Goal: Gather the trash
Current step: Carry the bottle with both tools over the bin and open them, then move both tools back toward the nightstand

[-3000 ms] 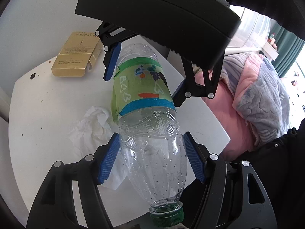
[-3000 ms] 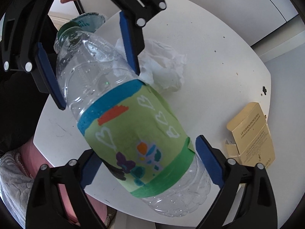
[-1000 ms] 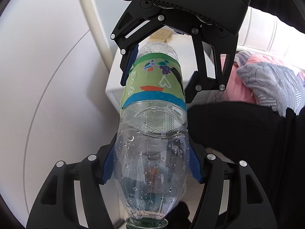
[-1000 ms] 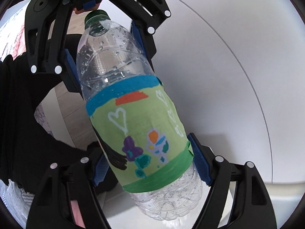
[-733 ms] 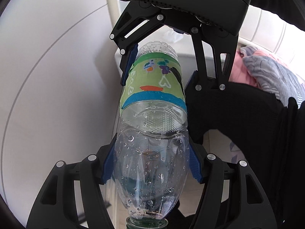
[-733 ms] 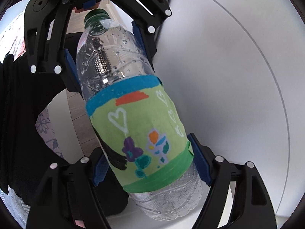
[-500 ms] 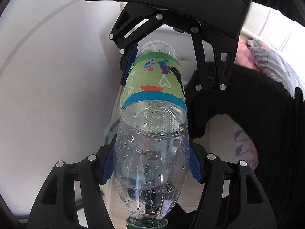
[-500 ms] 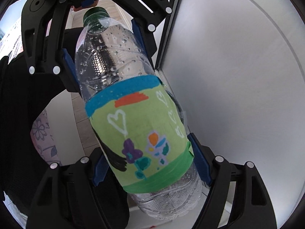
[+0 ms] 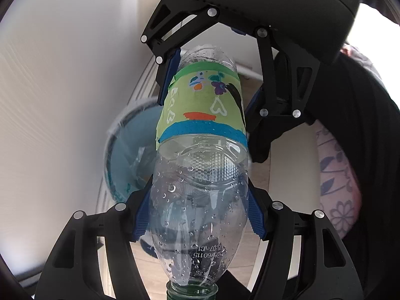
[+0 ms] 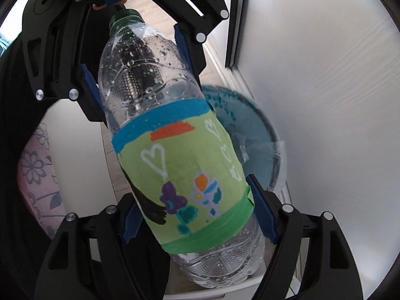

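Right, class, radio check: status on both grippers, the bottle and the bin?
Left gripper shut on bottle near neck. Right gripper shut on its label end. Blue bin below, beyond; nothing between.

Clear plastic bottle [image 9: 200, 175] with a dark green screw cap [image 10: 125, 16] and a hand-drawn light-green paper label [image 10: 180, 177], banded blue toward the cap and green toward the base, showing white hearts, an orange bar and flowers. Droplets line its inner wall. It fills the centre of both frames. Behind it lies a blurred, round blue bin [image 9: 127, 150] with a clear liner.
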The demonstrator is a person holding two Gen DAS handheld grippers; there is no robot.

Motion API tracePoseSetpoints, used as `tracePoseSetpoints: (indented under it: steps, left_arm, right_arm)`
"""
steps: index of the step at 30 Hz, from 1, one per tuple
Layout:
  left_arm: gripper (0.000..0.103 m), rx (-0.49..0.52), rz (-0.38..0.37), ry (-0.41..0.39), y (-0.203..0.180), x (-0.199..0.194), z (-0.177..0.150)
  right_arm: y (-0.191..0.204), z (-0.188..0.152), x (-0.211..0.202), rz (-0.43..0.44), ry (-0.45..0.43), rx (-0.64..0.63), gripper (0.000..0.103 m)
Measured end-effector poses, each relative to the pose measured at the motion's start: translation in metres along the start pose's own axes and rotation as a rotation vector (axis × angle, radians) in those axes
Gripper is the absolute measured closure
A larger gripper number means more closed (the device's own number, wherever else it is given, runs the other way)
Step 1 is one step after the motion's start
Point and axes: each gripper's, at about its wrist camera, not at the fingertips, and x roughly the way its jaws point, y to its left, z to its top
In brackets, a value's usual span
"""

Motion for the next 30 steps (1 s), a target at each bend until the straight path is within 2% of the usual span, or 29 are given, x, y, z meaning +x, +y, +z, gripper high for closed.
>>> tracePoseSetpoints:
  steps: [6,13,22,23,25,26,27,28,30]
  left_arm:
    - [0.040,-0.029,-0.030,0.021,0.029,0.043,-0.003]
    - [0.038,-0.074,-0.065,0.045,0.042,0.082,-0.009]
    - [0.038,-0.079,-0.064,0.081,0.045,0.094,-0.013]
    - [0.037,-0.080,-0.061,0.081,0.044,0.094,-0.012]
    - [0.028,-0.074,-0.041,0.065,0.042,0.090,-0.011]
    - [0.023,-0.072,-0.029,0.056,0.043,0.087,-0.009]
    - [0.020,-0.075,-0.011,0.046,0.041,0.085,-0.008]
    - [0.018,-0.079,0.006,0.035,0.040,0.083,-0.007]
    - [0.016,-0.095,0.015,0.020,0.041,0.077,-0.004]
  right_arm:
    - [-0.020,-0.007,0.043,0.026,0.011,0.032,0.031]
    - [-0.043,-0.012,0.060,0.048,-0.015,0.079,0.031]
    - [-0.043,-0.008,0.061,0.021,-0.045,0.076,0.031]
    - [-0.042,-0.008,0.060,0.016,-0.051,0.081,0.031]
    - [-0.038,-0.013,0.057,-0.007,-0.070,0.091,0.030]
    - [-0.034,-0.015,0.054,-0.028,-0.082,0.099,0.028]
    - [-0.032,-0.016,0.050,-0.053,-0.092,0.100,0.014]
    - [-0.029,-0.017,0.045,-0.075,-0.107,0.095,0.009]
    - [-0.023,-0.018,0.031,-0.103,-0.141,0.090,0.009]
